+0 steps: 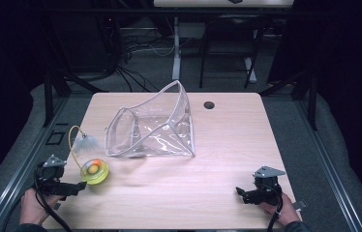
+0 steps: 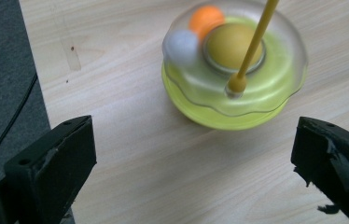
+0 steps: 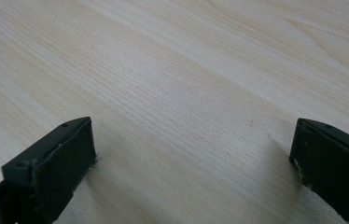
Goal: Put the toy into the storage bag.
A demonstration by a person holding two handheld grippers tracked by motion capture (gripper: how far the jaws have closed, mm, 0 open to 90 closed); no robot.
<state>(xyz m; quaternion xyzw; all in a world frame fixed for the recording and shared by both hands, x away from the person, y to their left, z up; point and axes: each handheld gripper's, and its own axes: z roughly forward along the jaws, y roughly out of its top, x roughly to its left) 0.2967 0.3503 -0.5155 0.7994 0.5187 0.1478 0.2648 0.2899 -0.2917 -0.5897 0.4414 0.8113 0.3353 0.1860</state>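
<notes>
A round yellow-green toy with a clear domed top sits near the table's left front; small orange and white balls show inside it. A thin yellow wand arcs up from it to a pale feathery tuft. My left gripper is just left of and in front of the toy, open, its jaws wide apart with bare wood between them. A clear plastic pouch with a grey zip rim stands open mid-table. My right gripper rests open at the front right over bare wood.
The wooden table has a small dark round hole near its far edge. Grey floor lies beside the table's left edge. Chair and desk legs with cables stand beyond the far side.
</notes>
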